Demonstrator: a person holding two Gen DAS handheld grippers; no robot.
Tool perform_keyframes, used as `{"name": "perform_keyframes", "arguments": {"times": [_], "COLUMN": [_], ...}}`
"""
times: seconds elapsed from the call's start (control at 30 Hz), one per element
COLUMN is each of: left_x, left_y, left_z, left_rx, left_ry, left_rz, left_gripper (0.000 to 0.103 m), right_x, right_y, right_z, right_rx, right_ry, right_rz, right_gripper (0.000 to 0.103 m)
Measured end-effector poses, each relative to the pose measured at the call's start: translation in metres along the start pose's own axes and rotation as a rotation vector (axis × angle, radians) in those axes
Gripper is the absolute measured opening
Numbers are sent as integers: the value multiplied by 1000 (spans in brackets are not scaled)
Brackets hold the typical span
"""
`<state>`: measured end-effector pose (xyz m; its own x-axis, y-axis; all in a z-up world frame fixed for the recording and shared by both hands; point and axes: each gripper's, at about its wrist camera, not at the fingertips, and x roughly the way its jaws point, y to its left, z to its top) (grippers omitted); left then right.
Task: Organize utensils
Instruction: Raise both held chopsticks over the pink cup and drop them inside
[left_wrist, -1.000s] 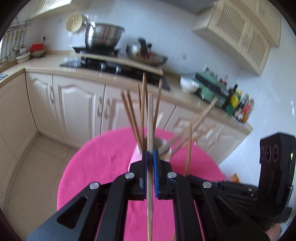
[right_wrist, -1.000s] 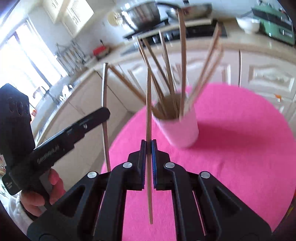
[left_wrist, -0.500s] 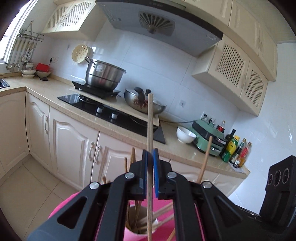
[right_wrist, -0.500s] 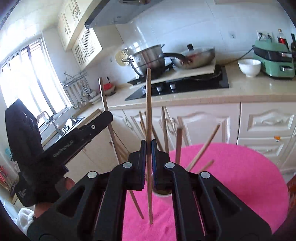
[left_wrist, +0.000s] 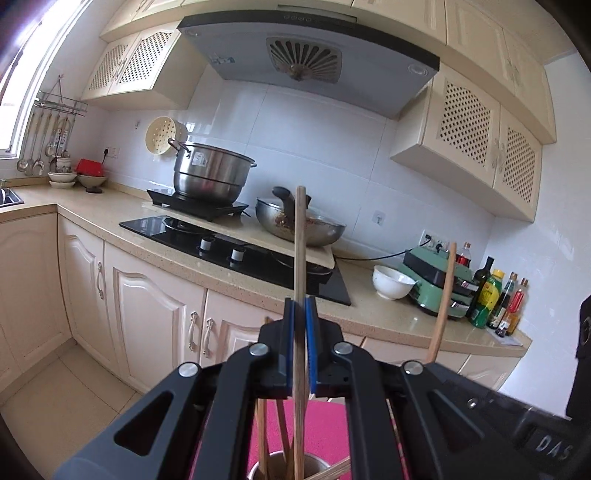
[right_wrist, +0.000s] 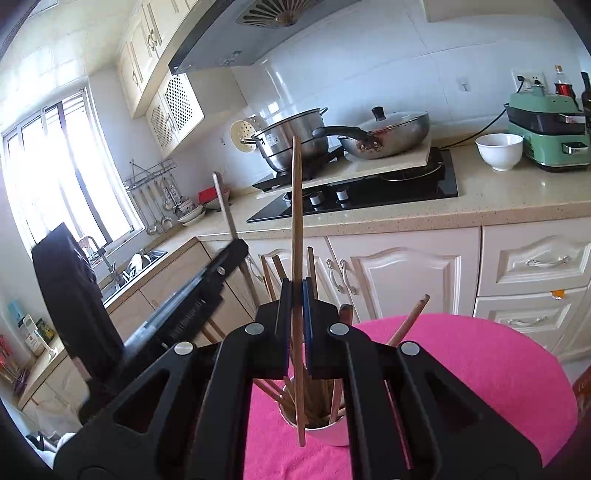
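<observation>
A kitchen seen from two handheld tools, each gripping one wooden chopstick. The left tool (left_wrist: 300, 343) has its blue-lined fingers closed tightly on a chopstick (left_wrist: 299, 258) that stands nearly upright, its upper end rising in front of the stove and its lower end reaching down into the mouth of a utensil cup (left_wrist: 314, 469) at the bottom edge of the left view. Several other chopsticks lean inside that cup. The right tool (right_wrist: 296, 325) is likewise clamped shut on its own chopstick (right_wrist: 296, 206), held almost vertical, with the lower tip hanging in front of the white cup (right_wrist: 332, 434); whether that tip is inside the cup or just outside its rim cannot be told. The cup stands on a round worktop covered in a bright pink cloth (right_wrist: 461, 376) and holds a loose bundle of chopsticks (right_wrist: 408, 321) fanning outward. In the right view the left tool appears as a black body at the left, with its chopstick angled upward. Behind, a beige counter (left_wrist: 110, 218) carries a black cooktop (left_wrist: 236, 254), a large steel pot (left_wrist: 210, 173), a lidded wok (left_wrist: 299, 225), a white bowl (left_wrist: 391, 282), a green appliance (left_wrist: 436, 280) and a row of bottles (left_wrist: 495, 295). A range hood (left_wrist: 306, 62) hangs above.
</observation>
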<state>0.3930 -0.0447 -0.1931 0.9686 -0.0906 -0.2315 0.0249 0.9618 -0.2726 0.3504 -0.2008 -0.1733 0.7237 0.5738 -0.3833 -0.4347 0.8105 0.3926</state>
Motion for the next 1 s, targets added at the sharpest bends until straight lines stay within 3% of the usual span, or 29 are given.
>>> {"name": "perform_keyframes", "arguments": {"times": [0.37,0.57,1.0], "left_x": [1,-17,-42], "left_y": [6,20,23], "left_z": [-31,-40,-53], "left_rx": [41,3,26], "left_ry": [94,144,221], "left_rz": [11,9,-12], "left_gripper": [6,7,7], "right_x": [-1,-5,6], "right_y": [2,7,26], "right_z": [-3,-2,0], "right_rx": [-14,-21,-70], "right_ry": [2,-19,-81], "right_rz": [-10,-28,-75], "right_gripper": [6,6,6]}}
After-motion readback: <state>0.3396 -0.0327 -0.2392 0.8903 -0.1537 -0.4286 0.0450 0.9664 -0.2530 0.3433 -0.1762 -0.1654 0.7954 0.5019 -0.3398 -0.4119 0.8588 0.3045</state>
